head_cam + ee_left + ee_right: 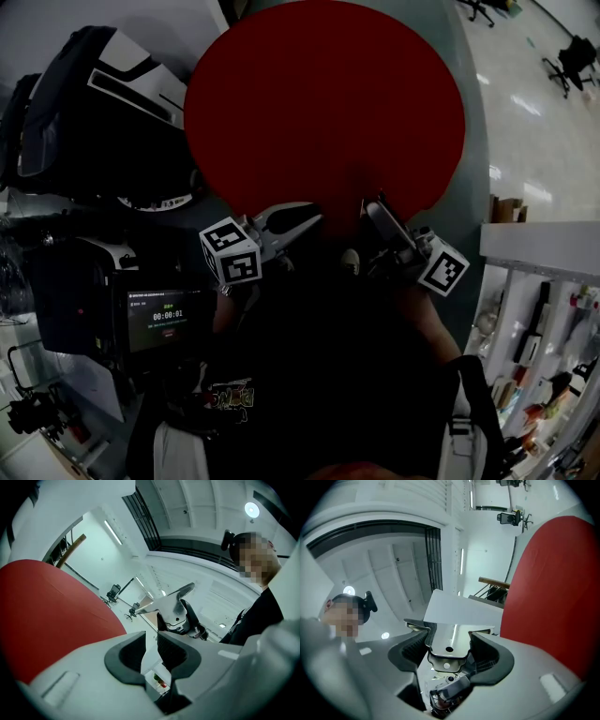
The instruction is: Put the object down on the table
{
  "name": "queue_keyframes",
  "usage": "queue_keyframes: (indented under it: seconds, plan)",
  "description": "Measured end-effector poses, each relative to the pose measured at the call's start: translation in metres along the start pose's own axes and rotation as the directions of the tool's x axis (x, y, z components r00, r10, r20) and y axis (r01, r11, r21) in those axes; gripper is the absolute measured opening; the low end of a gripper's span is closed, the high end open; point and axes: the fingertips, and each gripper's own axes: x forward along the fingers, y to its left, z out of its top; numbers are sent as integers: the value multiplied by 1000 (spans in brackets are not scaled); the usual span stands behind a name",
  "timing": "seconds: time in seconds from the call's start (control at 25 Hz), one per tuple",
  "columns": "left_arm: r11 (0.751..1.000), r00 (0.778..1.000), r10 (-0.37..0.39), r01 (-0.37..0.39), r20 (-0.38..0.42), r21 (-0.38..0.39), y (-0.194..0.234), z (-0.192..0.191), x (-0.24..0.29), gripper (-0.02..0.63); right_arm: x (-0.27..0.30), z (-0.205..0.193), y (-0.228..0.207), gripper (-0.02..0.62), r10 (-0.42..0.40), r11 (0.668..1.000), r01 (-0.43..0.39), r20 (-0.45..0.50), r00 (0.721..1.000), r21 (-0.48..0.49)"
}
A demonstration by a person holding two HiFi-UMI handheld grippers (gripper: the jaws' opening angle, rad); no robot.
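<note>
A shiny flat metal piece (449,641) with a small hole sits between the pads of my right gripper (450,637), which is shut on it. In the head view the right gripper (382,225) hovers over the near edge of the round red table (319,103). My left gripper (298,223) is just to its left, also above the table's near edge. In the left gripper view its jaws (150,644) stand a little apart with nothing between them. That view also shows the metal piece (176,603) held up in the air.
A black bag (56,103) lies left of the table. A device with a lit timer screen (167,317) is at the lower left. Shelves with small items (534,328) stand at the right, and office chairs (572,61) at the far right.
</note>
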Motion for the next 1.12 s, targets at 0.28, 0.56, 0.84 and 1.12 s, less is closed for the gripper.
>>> queue_keyframes:
  seconds: [0.28,0.56,0.84,1.12]
  plan:
    - [996,998,65,-65,0,-64,37,-4,-30,77,10,24,-39,293,-100,995,98,109,989,28]
    - [990,997,67,-70,-30,-120,56,-25,-66,77,19,61,-117,293,-370,824,383,116,922,-418]
    - [964,984,171,-177,-46,-197,87,-48,-100,77,22,86,-277,293,-706,577,606,39,707,-547]
    - [900,932,361,-341,27,-272,115,-41,-96,77,54,127,-395,291,-874,363,511,-95,476,-780]
